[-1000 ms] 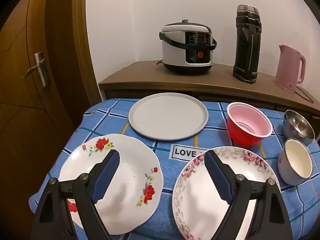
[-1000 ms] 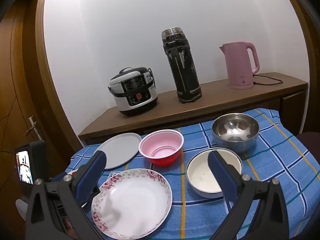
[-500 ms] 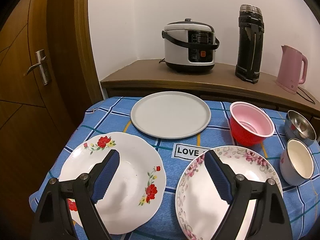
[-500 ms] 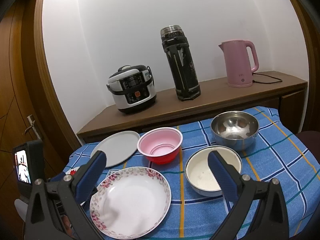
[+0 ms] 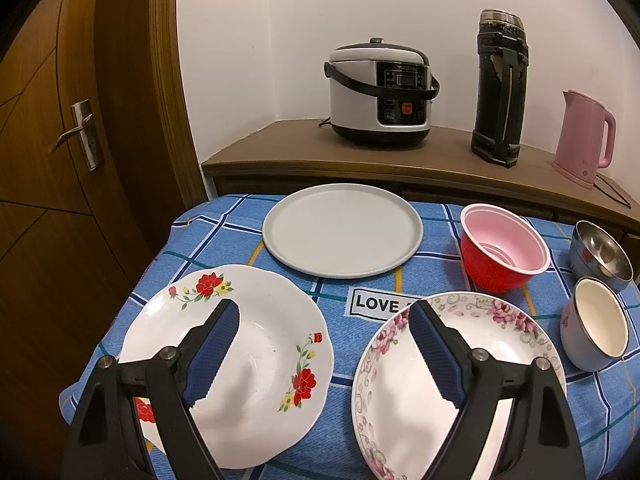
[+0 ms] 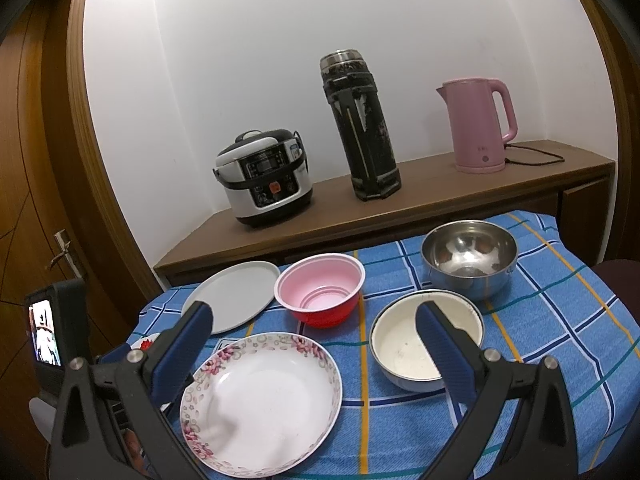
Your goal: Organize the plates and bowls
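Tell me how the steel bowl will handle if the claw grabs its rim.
The steel bowl looks thin, so probably light and rigid. Its polished, mirror-like wall may slip between pads. Its rounded underside suggests it could rock if nudged.

left tongs (image 5: 324, 322) spread wide, right tongs (image 6: 314, 324) likewise

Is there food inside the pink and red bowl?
No, the pink and red bowl is empty; only its bare pink ribbed bottom shows.
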{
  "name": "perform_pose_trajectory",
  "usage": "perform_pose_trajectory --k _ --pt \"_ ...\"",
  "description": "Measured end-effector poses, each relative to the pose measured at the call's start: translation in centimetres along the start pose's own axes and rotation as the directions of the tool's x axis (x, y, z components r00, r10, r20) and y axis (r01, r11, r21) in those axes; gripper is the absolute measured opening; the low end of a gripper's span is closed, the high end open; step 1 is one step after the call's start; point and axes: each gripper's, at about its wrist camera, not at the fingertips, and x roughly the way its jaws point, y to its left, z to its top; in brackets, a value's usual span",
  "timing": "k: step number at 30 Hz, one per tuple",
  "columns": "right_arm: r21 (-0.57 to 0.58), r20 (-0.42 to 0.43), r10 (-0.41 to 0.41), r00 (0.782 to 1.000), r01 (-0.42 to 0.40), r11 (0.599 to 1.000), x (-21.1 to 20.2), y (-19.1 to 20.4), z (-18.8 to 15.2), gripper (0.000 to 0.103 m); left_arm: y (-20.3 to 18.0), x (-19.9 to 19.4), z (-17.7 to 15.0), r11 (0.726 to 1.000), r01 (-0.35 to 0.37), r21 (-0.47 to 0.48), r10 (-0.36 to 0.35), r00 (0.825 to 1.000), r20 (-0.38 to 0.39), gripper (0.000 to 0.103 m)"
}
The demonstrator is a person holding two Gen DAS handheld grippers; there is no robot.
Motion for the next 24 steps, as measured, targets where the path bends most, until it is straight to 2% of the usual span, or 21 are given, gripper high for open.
perform_pose_trajectory --k 24 --pt "0.004 -0.005 0.002 1.000 -0.002 1.000 0.05 0.09 -0.03 0.103 0.10 -0.01 0.01 1.000 0.001 0.003 -0.001 1.000 0.002 0.088"
